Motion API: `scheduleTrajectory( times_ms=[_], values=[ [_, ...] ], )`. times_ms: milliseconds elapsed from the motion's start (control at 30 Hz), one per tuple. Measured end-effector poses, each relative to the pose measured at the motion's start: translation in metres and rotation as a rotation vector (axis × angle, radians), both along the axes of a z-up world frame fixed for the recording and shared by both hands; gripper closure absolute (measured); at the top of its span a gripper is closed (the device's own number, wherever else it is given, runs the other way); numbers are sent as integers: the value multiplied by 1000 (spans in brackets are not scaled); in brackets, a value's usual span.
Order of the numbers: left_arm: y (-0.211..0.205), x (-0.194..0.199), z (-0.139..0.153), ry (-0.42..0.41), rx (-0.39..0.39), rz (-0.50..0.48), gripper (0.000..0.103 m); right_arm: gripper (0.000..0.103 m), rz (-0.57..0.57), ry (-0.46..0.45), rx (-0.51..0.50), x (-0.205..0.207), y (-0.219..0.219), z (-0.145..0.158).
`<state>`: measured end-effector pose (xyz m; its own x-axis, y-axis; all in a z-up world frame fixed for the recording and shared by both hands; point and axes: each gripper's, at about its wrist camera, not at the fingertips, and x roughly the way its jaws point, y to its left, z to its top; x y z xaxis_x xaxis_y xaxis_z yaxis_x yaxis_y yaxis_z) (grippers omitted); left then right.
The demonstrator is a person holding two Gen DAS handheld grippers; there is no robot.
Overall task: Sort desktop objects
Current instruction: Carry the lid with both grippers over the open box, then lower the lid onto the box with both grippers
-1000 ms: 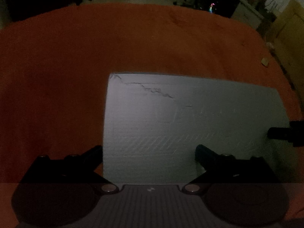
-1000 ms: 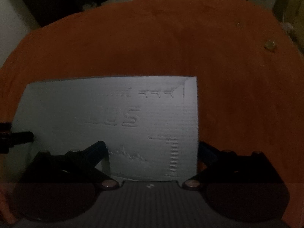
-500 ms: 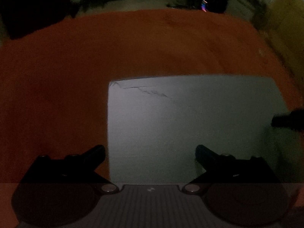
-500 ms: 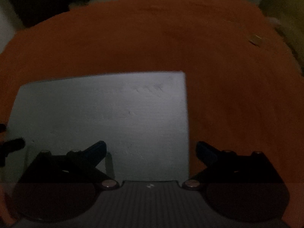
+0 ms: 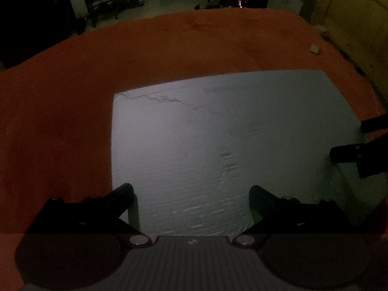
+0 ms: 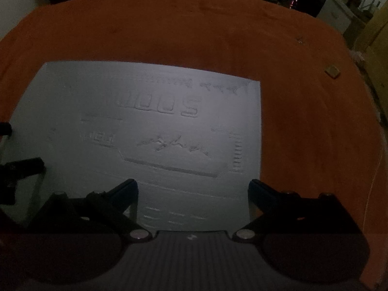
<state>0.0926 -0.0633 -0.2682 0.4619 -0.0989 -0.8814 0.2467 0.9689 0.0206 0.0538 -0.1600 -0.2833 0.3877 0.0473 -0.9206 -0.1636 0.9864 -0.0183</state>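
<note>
A large pale grey foam board [image 5: 230,140] with embossed lettering lies flat on the orange tablecloth [image 5: 60,111]; it also shows in the right wrist view [image 6: 150,121]. My left gripper [image 5: 191,191] is open and empty over the board's near left corner. My right gripper [image 6: 192,186] is open and empty over the board's near right part. The right gripper's fingers [image 5: 349,152] show at the right edge of the left wrist view. The left gripper's fingers [image 6: 24,166] show at the left edge of the right wrist view.
A small tan block [image 6: 332,70] lies on the cloth at the far right, also in the left wrist view [image 5: 315,48]. A yellowish cabinet [image 5: 359,24] stands beyond the table's right side. Dark furniture stands behind the table. The room is dim.
Both grippers have lifted and tilted, so the board sits lower and farther in view and more of it shows. Both stay open and empty.
</note>
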Motion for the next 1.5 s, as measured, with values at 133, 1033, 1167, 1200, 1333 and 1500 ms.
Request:
scheduleTrajectory(
  times_ms=[133, 1033, 1167, 1200, 1333, 1500],
  values=[
    [-7, 11, -7, -12, 17, 11, 1, 2, -12, 3, -2, 1, -5, 3],
    [-12, -2, 166, -47, -5, 104, 1, 0, -173, -92, 129, -52, 11, 192],
    [-5, -42, 193, -162, -106, 171, 1, 0, -103, -215, 127, -83, 25, 229],
    [-1, -54, 197, -181, -140, 197, 0, 0, -77, -244, 103, -92, 30, 236],
    [2, -89, 204, -225, -151, 243, 0, 0, 20, -347, 49, -132, 46, 247],
    [-5, -130, 197, -338, -104, 212, 1, 0, -41, -347, 87, -171, 45, 237]
  ],
)
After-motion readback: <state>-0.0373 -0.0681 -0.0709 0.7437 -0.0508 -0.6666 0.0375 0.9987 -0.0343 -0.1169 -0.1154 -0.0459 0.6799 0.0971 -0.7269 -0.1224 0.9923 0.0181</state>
